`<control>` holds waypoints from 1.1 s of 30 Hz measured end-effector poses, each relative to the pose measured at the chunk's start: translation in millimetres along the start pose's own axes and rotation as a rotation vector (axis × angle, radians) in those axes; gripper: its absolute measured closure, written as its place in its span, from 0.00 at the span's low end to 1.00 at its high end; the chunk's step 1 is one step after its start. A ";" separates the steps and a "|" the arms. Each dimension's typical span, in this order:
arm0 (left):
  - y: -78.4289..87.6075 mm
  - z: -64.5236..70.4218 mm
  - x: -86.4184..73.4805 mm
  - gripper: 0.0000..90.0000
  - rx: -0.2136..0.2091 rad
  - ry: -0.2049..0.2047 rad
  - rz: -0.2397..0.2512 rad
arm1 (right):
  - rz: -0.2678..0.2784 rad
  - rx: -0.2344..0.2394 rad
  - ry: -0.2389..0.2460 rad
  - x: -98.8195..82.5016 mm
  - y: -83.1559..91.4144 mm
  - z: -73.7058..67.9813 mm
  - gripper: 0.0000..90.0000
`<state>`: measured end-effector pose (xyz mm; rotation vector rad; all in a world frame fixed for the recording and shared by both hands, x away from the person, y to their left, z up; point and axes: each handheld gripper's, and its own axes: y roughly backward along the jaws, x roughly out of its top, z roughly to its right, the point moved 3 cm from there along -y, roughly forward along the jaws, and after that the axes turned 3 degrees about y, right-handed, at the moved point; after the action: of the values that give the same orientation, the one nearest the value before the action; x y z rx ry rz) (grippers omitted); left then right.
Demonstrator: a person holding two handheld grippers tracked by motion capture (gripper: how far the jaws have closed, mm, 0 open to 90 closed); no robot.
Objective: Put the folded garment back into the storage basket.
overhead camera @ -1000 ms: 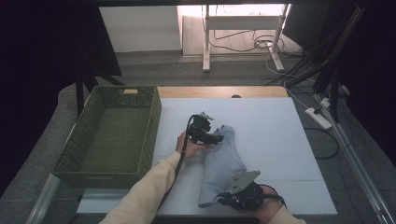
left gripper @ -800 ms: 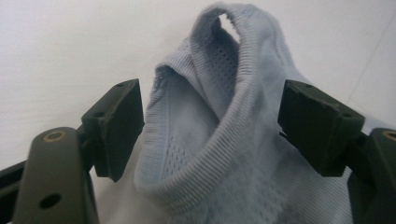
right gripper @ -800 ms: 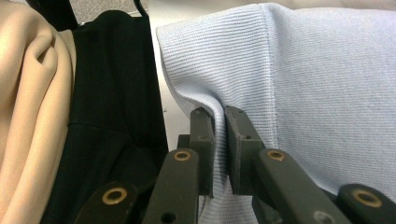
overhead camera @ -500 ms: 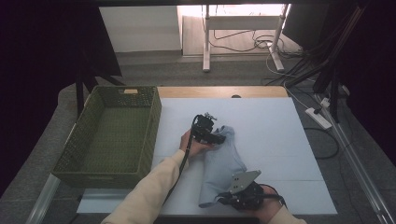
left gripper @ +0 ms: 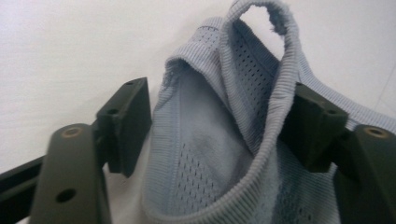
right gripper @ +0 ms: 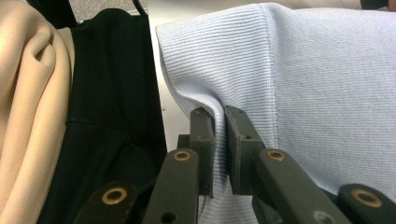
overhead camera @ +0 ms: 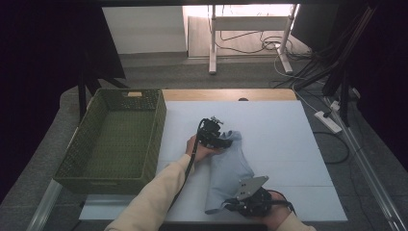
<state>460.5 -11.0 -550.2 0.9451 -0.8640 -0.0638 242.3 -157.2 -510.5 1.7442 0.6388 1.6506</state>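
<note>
Our right gripper [right gripper: 219, 140] fingers pinching the pale blue garment's [overhead camera: 230, 166] near edge, our left gripper [left gripper: 215, 121] jaws just closing around its far bunched ribbed end, not yet pressing, white table [overhead camera: 288, 130].

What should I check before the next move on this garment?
1. Right gripper clamped on the garment: ok, its jaws pinch a fold of the near edge.
2. Left gripper grip: not ok; its jaws have just been closing around the ribbed far end, but the left pad stands apart from the fabric.
3. Garment flat on the table: not ok, the far end is bunched and lifted.
4. Basket ready: ok, it stands beside the garment and looks empty.
5. Cable clear of the garment: cannot tell.
</note>
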 end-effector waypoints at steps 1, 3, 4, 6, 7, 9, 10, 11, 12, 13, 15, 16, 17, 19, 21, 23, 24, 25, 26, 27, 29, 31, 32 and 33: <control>-0.2 0.2 -0.1 0.38 0.002 0.002 0.003 | -0.003 0.000 0.002 0.0 0.2 0.0 0.91; -0.4 1.1 -0.1 0.44 -0.009 0.000 0.004 | -0.001 0.000 0.002 -0.2 0.0 0.2 0.91; -0.4 1.1 -0.1 0.48 -0.009 0.000 0.004 | -0.004 0.000 0.002 -0.3 0.3 0.5 0.91; -1.8 3.7 -1.6 0.57 -0.064 0.013 0.011 | -0.008 0.002 0.002 -0.3 0.2 0.7 0.91; -2.1 5.1 -2.2 0.60 -0.063 0.004 0.011 | -0.007 0.001 0.003 -0.4 -0.2 0.5 0.91; -2.6 6.7 -3.2 0.67 -0.067 -0.008 0.009 | -0.007 0.000 0.004 -0.4 0.1 0.3 0.91; -2.6 6.8 -3.5 0.70 -0.068 -0.010 0.008 | -0.006 -0.001 0.003 -0.4 0.3 0.4 0.91; -2.7 7.1 -3.9 0.74 -0.072 -0.010 0.009 | -0.008 -0.001 0.004 -0.5 0.5 0.6 0.91; -2.7 7.3 -4.3 0.77 -0.076 -0.009 0.009 | -0.008 -0.001 0.004 -0.5 0.5 0.6 0.91; -2.7 7.7 -4.5 0.79 -0.077 -0.009 0.010 | -0.008 -0.001 0.004 -0.5 0.5 0.7 0.91; -2.3 8.6 -5.3 0.81 -0.077 -0.011 0.012 | -0.007 -0.002 0.005 -0.6 0.8 0.7 0.91; -1.9 9.3 -5.6 0.82 -0.074 -0.016 0.015 | -0.005 -0.003 0.004 -0.6 1.2 0.7 0.91; -1.1 9.8 -5.6 0.83 -0.070 -0.022 0.018 | -0.001 -0.005 0.002 -0.7 1.3 0.7 0.91; 1.4 10.6 -5.0 0.83 -0.068 -0.024 0.032 | 0.005 -0.004 0.002 -0.8 2.0 0.8 0.91; 5.0 10.8 -4.0 0.83 -0.063 -0.026 0.046 | 0.012 -0.003 0.000 -1.1 3.1 1.5 0.91; 8.8 10.7 -2.9 0.84 -0.056 -0.027 0.056 | 0.022 -0.005 -0.002 -1.1 4.3 2.2 0.91; 10.7 10.3 -2.4 0.83 -0.055 -0.026 0.063 | 0.027 -0.007 -0.003 -1.0 4.6 2.2 0.91; 10.7 10.3 -2.4 0.84 -0.055 -0.026 0.063 | 0.027 -0.011 -0.002 -0.8 5.3 2.3 0.91; 14.7 9.7 -1.3 0.84 -0.057 -0.021 0.077 | 0.032 -0.012 -0.002 -0.5 5.4 2.3 0.91; 16.8 9.5 -0.7 0.84 -0.054 -0.023 0.081 | 0.035 -0.014 -0.003 -0.2 5.5 2.3 0.91; 21.2 9.5 0.6 0.84 -0.057 -0.027 0.093 | 0.040 -0.015 -0.002 0.1 5.9 2.5 0.91; 25.6 9.5 2.0 0.84 -0.056 -0.027 0.103 | 0.044 -0.015 -0.002 0.3 6.8 2.9 0.91; 27.6 9.3 2.5 0.84 -0.055 -0.026 0.106 | 0.048 -0.016 -0.003 0.4 7.2 3.0 0.91; 29.5 9.2 3.1 0.84 -0.055 -0.024 0.108 | 0.053 -0.019 -0.003 0.6 7.7 3.2 0.91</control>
<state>447.3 -0.6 -524.0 0.8463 -0.9298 -0.0060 245.0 -162.2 -504.5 1.7637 0.5789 1.6839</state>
